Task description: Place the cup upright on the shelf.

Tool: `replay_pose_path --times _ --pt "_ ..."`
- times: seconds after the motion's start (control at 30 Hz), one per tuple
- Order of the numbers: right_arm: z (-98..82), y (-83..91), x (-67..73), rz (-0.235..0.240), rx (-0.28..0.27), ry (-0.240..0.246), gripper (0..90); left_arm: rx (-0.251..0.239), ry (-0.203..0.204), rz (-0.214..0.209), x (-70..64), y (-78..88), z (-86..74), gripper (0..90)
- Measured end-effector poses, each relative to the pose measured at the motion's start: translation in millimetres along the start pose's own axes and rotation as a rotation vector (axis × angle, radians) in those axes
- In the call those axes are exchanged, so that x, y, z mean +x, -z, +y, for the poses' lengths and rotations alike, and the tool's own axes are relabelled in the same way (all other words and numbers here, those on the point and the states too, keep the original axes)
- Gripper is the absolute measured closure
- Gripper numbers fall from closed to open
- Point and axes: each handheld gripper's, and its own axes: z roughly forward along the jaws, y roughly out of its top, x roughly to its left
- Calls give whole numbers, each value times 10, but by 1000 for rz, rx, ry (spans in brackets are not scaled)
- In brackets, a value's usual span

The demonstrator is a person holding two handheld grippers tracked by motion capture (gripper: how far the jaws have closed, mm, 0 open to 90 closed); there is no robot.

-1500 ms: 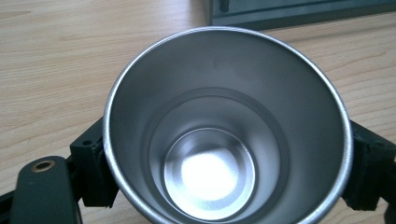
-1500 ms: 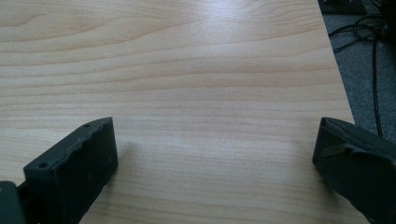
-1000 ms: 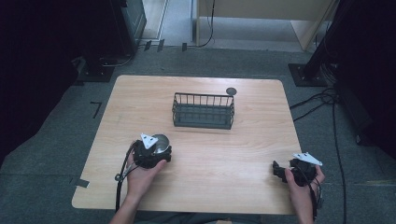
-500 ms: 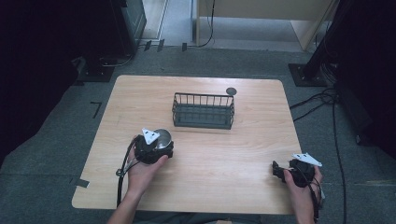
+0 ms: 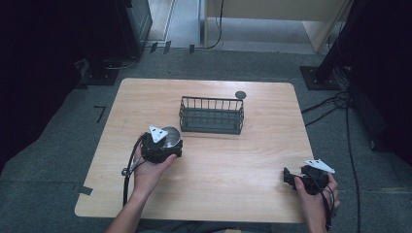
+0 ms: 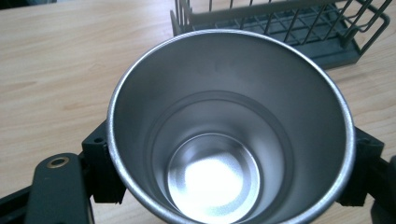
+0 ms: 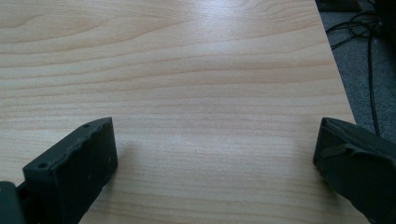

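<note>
Left tongs [image 5: 165, 145] are clamped on a steel cup [image 6: 229, 126], 1 jaw on each side of it just under the rim, cup mouth facing the camera. It's sitting just in front of the wire basket [image 5: 212, 115], off its left corner. My guess is the cup goes in the basket, so lift it above the top wire before moving over, keep it level, and lower it into the open middle before letting go. Right tongs [image 5: 297, 177] are wide open, holding nothing, parked well right of the basket near the worktop [image 5: 233, 194] front edge.
</note>
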Motion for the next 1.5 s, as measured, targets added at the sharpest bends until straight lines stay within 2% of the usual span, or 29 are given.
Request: replay_pose_path --times 0.67,0.9,1.2,1.5 --pt "0 0 0 0 0 -1 0 -45 -20 -30 -73 -55 456 191" --pt "0 -1 -1 0 -1 0 0 -53 -34 -33 -113 -102 571 191" --pt "0 0 0 0 0 0 0 -68 -26 -38 -95 -168 730 192" --pt "0 0 0 1 0 -1 0 -93 -21 -49 -131 -248 910 192"
